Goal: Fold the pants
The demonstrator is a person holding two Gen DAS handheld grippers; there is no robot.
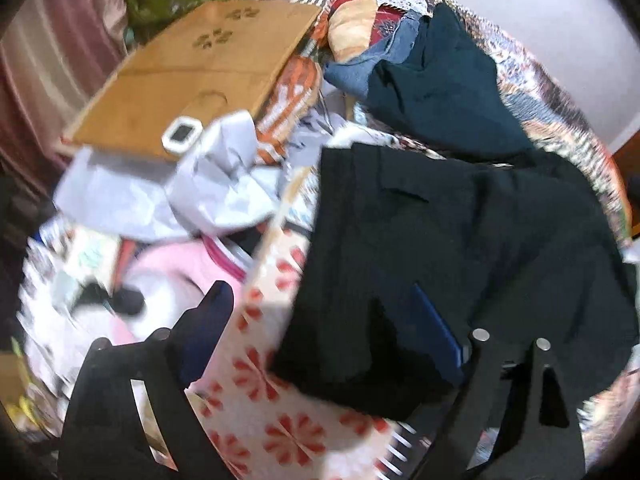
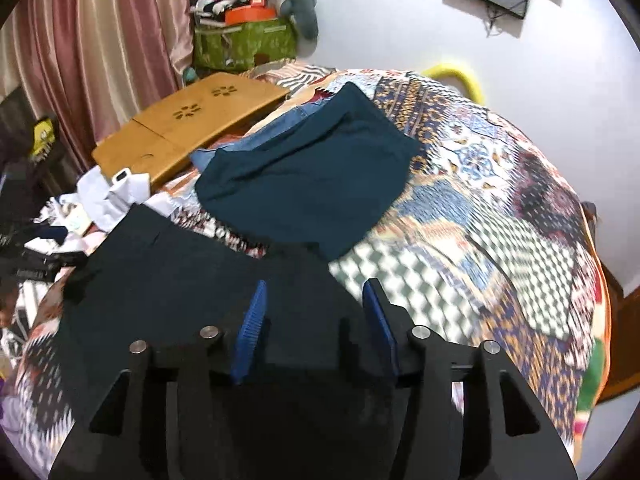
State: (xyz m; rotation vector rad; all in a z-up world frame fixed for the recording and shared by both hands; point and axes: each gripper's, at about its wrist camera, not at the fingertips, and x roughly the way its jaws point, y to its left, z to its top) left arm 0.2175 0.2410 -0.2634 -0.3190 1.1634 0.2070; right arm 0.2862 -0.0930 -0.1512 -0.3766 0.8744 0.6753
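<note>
Black pants (image 1: 440,240) lie folded in a flat, roughly rectangular stack on the patterned bedspread (image 1: 272,400). My left gripper (image 1: 318,286) hovers over their left edge, jaws wide apart. One finger hangs over the bedspread and the blue-padded one (image 1: 438,328) over the cloth, gripping nothing. In the right wrist view the black pants (image 2: 180,272) spread below and left of my right gripper (image 2: 316,282). Its two blue pads (image 2: 250,328) stand apart above the fabric without pinching it.
A dark teal garment (image 2: 304,176) lies folded beyond the pants, on a denim piece (image 1: 360,68). A wooden lap table (image 2: 180,132) sits at the far left with white cloths (image 1: 160,192) beside it. Patchwork bedspread (image 2: 500,220) stretches right. A curtain (image 2: 100,40) and a green bag (image 2: 240,48) stand behind.
</note>
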